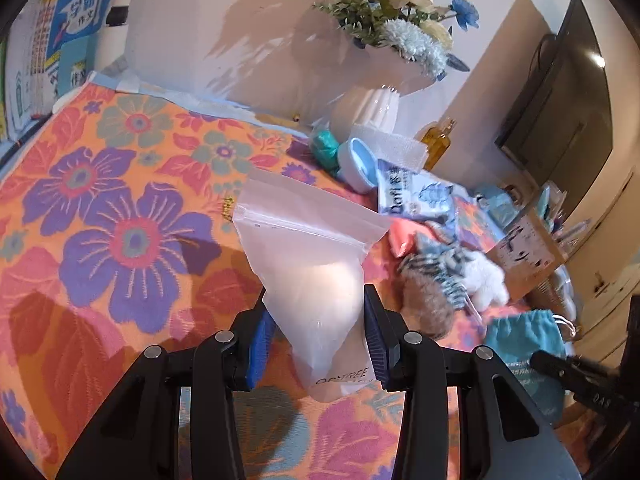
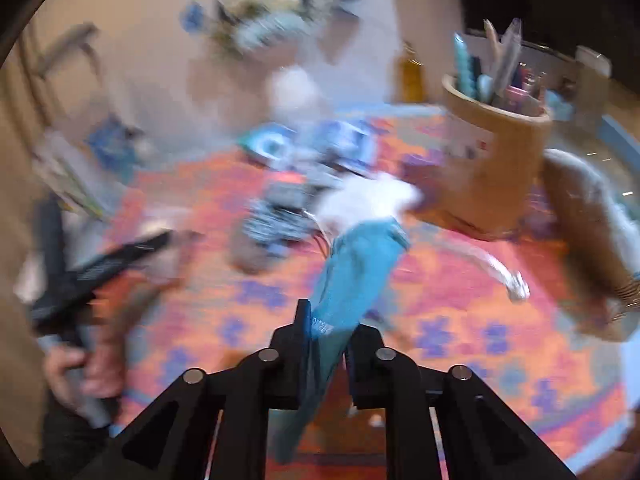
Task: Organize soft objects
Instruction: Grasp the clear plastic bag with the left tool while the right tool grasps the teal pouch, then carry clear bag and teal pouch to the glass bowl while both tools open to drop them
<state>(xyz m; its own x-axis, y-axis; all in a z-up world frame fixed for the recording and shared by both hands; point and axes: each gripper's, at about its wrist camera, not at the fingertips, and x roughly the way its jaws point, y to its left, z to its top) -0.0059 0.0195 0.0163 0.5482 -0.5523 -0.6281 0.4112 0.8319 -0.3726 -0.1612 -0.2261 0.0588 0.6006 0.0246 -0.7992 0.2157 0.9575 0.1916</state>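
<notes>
My left gripper point(image 1: 318, 298) is shut on a frosted zip bag point(image 1: 308, 240) with a pale round thing inside, held above the floral tablecloth point(image 1: 120, 200). To its right lies a pile of soft things point(image 1: 448, 276): striped cloth, a white plush and a brown fluffy piece. My right gripper point(image 2: 330, 320) is shut on the bottom end of a teal drawstring pouch point(image 2: 360, 256), which sticks up between the pads; its white cord trails right. The same teal pouch point(image 1: 524, 344) shows at the left wrist view's lower right. The right wrist view is blurred.
A white vase of flowers point(image 1: 372, 108), a yellow bottle point(image 1: 438, 144), a blue bowl point(image 1: 356, 160) and a tissue pack point(image 1: 412, 192) stand at the back. A brown pen holder point(image 2: 496, 160) sits right of the pile. Books point(image 1: 68, 40) lean far left. A hand point(image 2: 80, 364) grips the other tool.
</notes>
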